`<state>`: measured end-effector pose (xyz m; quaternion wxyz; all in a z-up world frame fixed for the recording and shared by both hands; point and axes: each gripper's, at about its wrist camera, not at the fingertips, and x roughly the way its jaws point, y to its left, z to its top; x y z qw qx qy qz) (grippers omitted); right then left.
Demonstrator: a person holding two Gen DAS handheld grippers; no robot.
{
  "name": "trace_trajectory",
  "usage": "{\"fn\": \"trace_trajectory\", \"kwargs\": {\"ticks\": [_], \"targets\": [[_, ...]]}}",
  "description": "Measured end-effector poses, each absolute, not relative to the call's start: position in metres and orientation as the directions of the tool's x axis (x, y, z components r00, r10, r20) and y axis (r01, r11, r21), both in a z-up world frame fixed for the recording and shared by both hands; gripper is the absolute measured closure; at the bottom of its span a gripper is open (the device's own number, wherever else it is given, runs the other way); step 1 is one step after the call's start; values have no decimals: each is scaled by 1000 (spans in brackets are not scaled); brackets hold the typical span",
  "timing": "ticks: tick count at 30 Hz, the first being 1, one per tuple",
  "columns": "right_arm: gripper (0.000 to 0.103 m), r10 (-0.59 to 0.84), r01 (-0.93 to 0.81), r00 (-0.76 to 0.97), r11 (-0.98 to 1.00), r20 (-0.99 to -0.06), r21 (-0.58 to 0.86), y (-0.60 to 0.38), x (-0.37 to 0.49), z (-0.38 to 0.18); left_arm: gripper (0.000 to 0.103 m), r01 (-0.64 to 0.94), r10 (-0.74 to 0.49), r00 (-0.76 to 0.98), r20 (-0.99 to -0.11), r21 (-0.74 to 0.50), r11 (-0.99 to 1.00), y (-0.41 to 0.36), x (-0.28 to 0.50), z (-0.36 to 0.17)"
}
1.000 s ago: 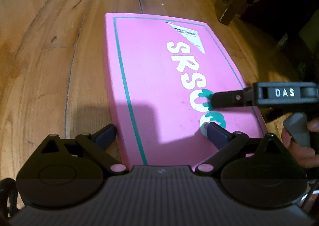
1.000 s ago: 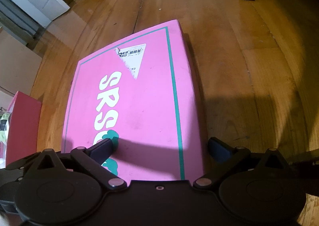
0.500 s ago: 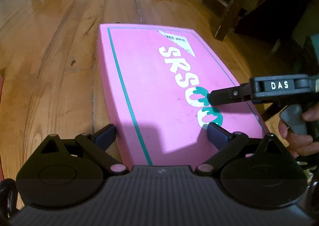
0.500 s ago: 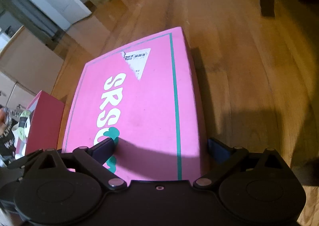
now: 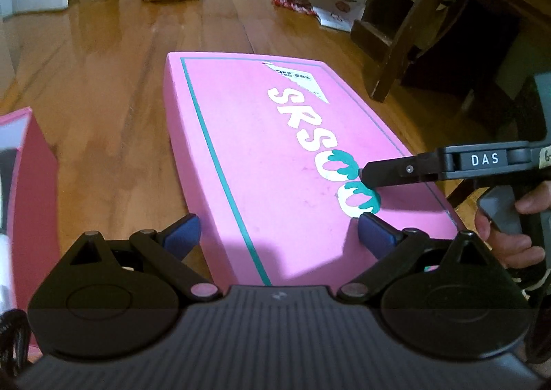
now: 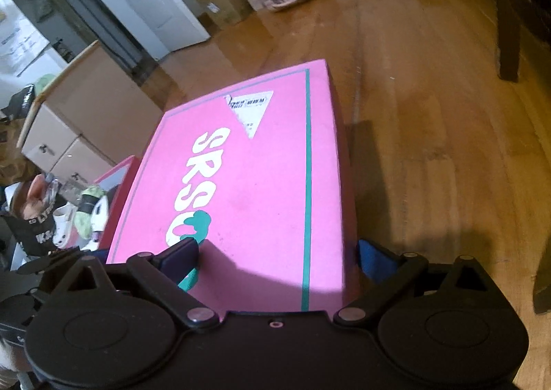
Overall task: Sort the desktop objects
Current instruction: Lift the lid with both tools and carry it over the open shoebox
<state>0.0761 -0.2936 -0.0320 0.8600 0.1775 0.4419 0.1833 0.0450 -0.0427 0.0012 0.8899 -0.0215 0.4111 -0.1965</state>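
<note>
- We see a flat pink box [image 5: 275, 156] lettered "SRSOO" in white and teal, with a torn white label near its far end, held at its near end between our two tools. It looks raised off the wooden floor [image 5: 103, 97], its underside casting shadow, though we cannot tell by how much.
- Left tool [image 5: 279, 231]: fingers spread wide, one blue pad off the box's left edge, the other over the lid by the teal letters. It straddles the corner rather than pinching it; whether the pads bear on the box we cannot tell.
- Right tool [image 6: 279, 252]: also spread, left finger lying on the lid at the teal lettering, right finger down beside the box's right wall. In the left wrist view its upper finger rests on the lid, with a hand [image 5: 509, 228] on the trigger.
- A darker red box [image 6: 117, 190] sits just left of the pink one; shoes and clutter [image 6: 69, 221] lie beyond it.
- Progress: the pink box is in transit or being positioned, with no destination in view. We judge the sort unfinished for this item; how many others are placed, the views do not settle.
</note>
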Motion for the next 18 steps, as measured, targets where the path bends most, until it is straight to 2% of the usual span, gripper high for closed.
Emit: {"fn": "trace_trajectory", "kwargs": {"ticks": [18], "targets": [[3,485,-226,547,870,-682,437,-236,54,1,4,315,-317,639,-701,-138,939,1,22,31]]}}
